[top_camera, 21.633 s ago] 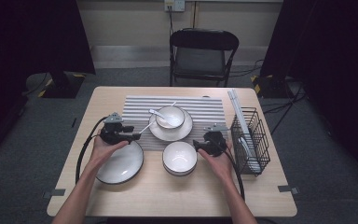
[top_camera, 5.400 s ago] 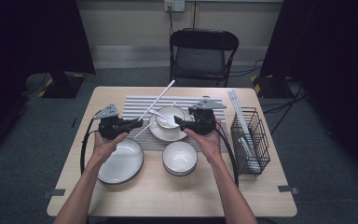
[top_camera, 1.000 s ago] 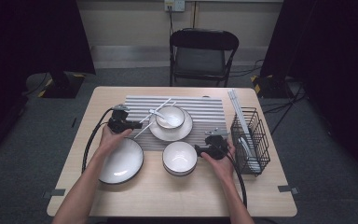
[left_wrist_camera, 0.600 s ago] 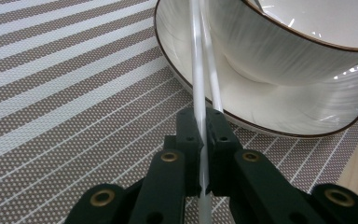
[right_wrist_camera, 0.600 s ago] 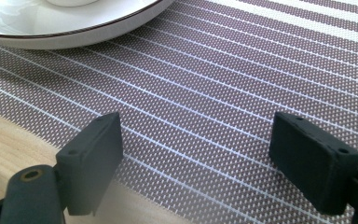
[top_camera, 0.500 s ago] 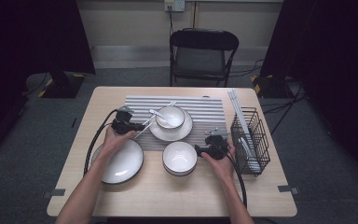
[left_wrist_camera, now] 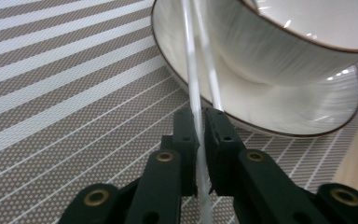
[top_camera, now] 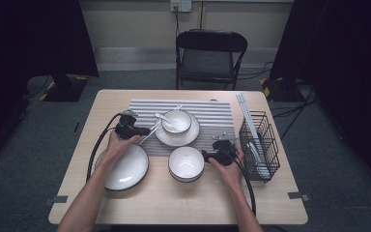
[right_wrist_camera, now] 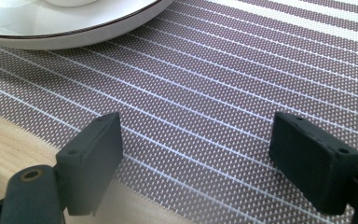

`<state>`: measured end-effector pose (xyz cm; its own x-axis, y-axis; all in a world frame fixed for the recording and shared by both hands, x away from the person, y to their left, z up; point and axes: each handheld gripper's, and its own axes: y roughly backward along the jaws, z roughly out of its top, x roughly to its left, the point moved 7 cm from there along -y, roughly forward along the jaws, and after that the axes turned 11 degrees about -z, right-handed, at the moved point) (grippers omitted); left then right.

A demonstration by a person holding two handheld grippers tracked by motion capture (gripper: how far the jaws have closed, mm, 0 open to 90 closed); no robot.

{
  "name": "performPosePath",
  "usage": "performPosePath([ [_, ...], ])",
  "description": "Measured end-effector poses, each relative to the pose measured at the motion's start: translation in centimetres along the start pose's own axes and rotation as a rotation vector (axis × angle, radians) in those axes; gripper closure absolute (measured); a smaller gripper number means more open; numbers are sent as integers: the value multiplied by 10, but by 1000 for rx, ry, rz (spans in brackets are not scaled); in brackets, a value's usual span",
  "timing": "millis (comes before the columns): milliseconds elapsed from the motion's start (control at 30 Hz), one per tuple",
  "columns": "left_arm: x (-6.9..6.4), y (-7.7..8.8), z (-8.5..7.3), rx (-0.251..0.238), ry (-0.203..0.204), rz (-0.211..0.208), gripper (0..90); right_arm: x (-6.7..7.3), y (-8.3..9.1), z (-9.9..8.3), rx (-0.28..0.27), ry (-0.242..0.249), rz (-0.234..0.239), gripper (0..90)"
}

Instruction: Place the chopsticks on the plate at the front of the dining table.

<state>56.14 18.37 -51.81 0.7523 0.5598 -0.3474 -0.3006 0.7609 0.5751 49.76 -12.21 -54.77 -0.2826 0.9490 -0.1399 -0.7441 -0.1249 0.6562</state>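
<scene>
Chopsticks [left_wrist_camera: 196,100], a pale translucent pair, run up between the two black jaws of the left gripper [left_wrist_camera: 199,128] and lean against the rim of the saucer [left_wrist_camera: 307,112], passing beside the small bowl [left_wrist_camera: 298,51] that stands on it. The jaws have just been opening slightly, yet the pads remain pressed on the chopsticks, which are held near their lower end. In the high view, the chopsticks [top_camera: 150,131] lie slanted at the left edge of the saucer [top_camera: 170,137], over the striped placemat [top_camera: 212,112]. The left gripper [top_camera: 142,131] sits just left of the saucer, carried by the person's left hand [top_camera: 118,145]. A white soup spoon [top_camera: 163,118] rests in the small bowl [top_camera: 179,121]. A large plate with a dark rim [top_camera: 125,166] lies to the front left of the saucer, partly under the left hand. A deeper white bowl [top_camera: 186,163] stands directly in front of the saucer, at the placemat's near edge. The right gripper [top_camera: 207,155], in the right hand [top_camera: 228,166], lies just beside this bowl, to the front right of the saucer. In the right gripper view its jaws stand wide apart with nothing between them, low over the placemat [right_wrist_camera: 223,79], with the saucer's rim [right_wrist_camera: 74,37] ahead. A black wire rack [top_camera: 258,145] holding white pieces stands well right of the saucer, on the wooden table [top_camera: 174,203].
</scene>
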Motion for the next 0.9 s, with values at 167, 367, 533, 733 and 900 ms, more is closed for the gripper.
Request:
performPosePath([
  [167,0,2,0,-3,5,-2,801,0,0,0,0,0,0,168],
  [367,0,6,2,-19,3,-10,748,0,0,0,0,0,0,168],
  [533,-1,13,4,-36,2,-15,703,0,0,0,0,0,-1,169],
  [733,-1,23,5,-64,-14,-4,681,0,0,0,0,0,-1,169],
  [900,1,28,-1,-89,-7,6,659,0,0,0,0,0,-1,168],
])
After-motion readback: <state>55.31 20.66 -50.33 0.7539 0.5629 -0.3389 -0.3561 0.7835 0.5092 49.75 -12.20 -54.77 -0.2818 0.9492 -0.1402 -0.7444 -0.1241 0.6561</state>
